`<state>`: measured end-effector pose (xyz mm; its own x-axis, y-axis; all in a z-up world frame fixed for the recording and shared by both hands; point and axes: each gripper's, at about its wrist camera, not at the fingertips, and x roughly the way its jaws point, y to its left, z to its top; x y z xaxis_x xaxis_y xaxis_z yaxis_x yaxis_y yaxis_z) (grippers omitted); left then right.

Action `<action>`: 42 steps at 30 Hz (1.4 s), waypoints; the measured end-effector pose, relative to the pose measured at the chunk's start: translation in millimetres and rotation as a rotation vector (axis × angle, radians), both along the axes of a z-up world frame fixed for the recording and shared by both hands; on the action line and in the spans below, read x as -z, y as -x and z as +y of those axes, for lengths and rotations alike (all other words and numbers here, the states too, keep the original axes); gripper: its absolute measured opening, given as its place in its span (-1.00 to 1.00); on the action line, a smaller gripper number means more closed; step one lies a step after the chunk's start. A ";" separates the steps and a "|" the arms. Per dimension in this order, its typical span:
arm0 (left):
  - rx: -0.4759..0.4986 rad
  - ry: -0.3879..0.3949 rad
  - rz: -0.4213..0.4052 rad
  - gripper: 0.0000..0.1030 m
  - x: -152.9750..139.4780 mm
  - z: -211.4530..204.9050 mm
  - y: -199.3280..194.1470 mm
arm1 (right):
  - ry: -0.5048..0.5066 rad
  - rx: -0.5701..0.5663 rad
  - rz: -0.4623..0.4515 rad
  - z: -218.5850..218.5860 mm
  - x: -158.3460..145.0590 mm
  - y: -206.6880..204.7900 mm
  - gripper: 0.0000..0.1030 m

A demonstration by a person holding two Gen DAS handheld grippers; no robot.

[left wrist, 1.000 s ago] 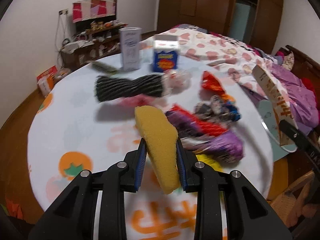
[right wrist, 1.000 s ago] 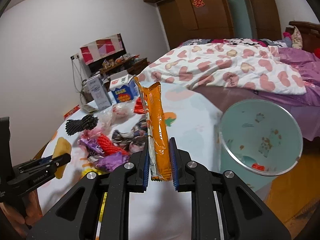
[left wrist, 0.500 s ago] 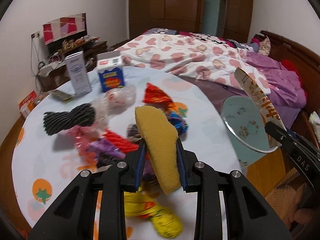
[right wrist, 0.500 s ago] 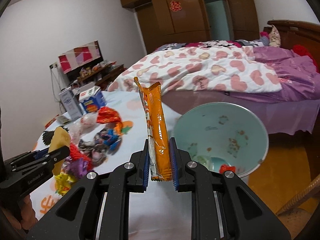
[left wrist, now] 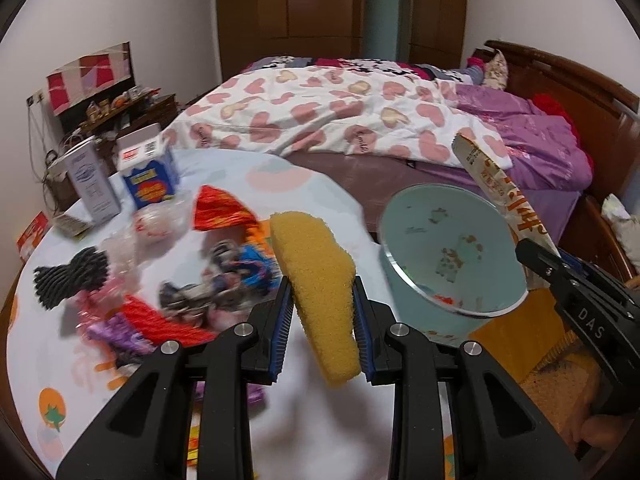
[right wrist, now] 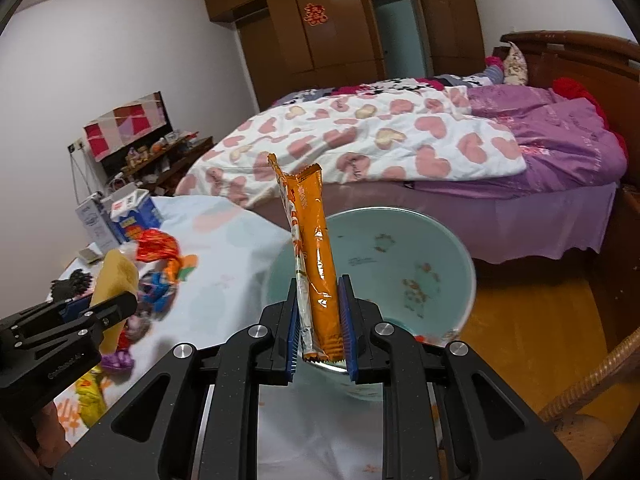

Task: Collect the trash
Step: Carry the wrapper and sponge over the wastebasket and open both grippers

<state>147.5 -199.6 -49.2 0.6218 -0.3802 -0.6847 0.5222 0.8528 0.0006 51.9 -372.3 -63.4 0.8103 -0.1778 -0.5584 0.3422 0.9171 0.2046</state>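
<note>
My left gripper (left wrist: 320,308) is shut on a yellow sponge (left wrist: 316,280) and holds it above the table's right side. My right gripper (right wrist: 319,320) is shut on a long orange snack wrapper (right wrist: 314,256) that stands upright over the near rim of the pale blue trash bin (right wrist: 440,248). The bin also shows in the left wrist view (left wrist: 440,240), to the right of the sponge, with a few scraps inside. In the left wrist view the wrapper (left wrist: 500,192) rises over the bin's right rim. The sponge shows in the right wrist view (right wrist: 116,280) at left.
A round table with a white fruit-print cloth (left wrist: 40,360) holds several crumpled wrappers (left wrist: 224,280), a black ribbed piece (left wrist: 68,280), a blue carton (left wrist: 148,176) and a white box (left wrist: 92,188). A bed (left wrist: 360,120) lies behind. A wicker chair edge (right wrist: 580,380) is at right.
Both grippers have swung right, from over the table toward the bin. The wrapper now stands over the bin's near rim, and the bin sits closer to the sponge.
</note>
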 end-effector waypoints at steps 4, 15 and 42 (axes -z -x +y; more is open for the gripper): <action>0.029 -0.011 0.001 -0.44 2.5 -22.6 -0.3 | 0.010 0.027 0.024 -16.6 6.5 0.6 -0.63; 0.112 -0.030 0.018 -0.43 13.6 -82.8 -5.2 | -0.002 0.083 0.081 -55.2 27.5 -4.9 -0.63; 0.145 -0.110 0.095 -0.36 57.8 -143.9 -34.7 | -0.050 0.098 0.148 -81.6 51.2 -22.1 -0.40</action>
<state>182.2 -343.5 -107.0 0.4970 -0.3807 -0.7798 0.6415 0.7664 0.0348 74.0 -453.9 -114.6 0.6987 -0.2208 -0.6805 0.4595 0.8676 0.1903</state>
